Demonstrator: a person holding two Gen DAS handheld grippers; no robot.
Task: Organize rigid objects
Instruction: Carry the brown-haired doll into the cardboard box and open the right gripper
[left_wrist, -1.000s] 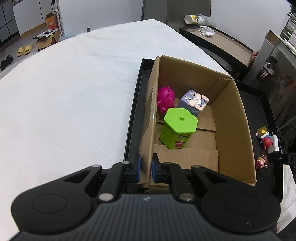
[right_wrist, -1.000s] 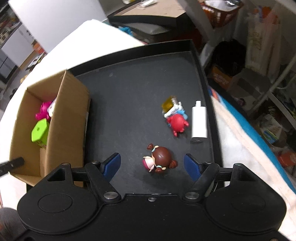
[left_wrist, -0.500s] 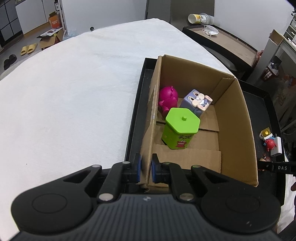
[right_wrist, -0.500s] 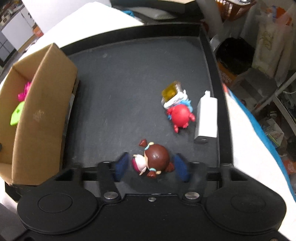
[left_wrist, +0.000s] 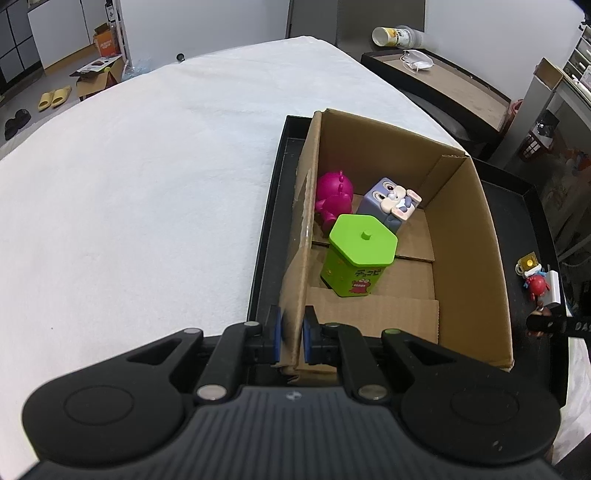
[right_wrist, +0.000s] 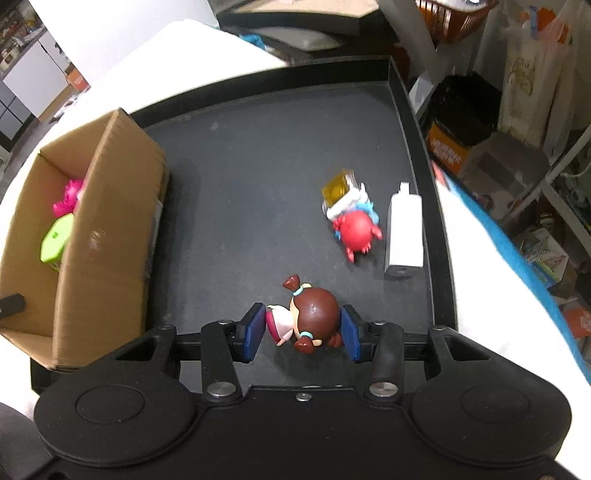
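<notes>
The cardboard box (right_wrist: 88, 236) wall hides most of the green canister (right_wrist: 55, 243).
</notes>
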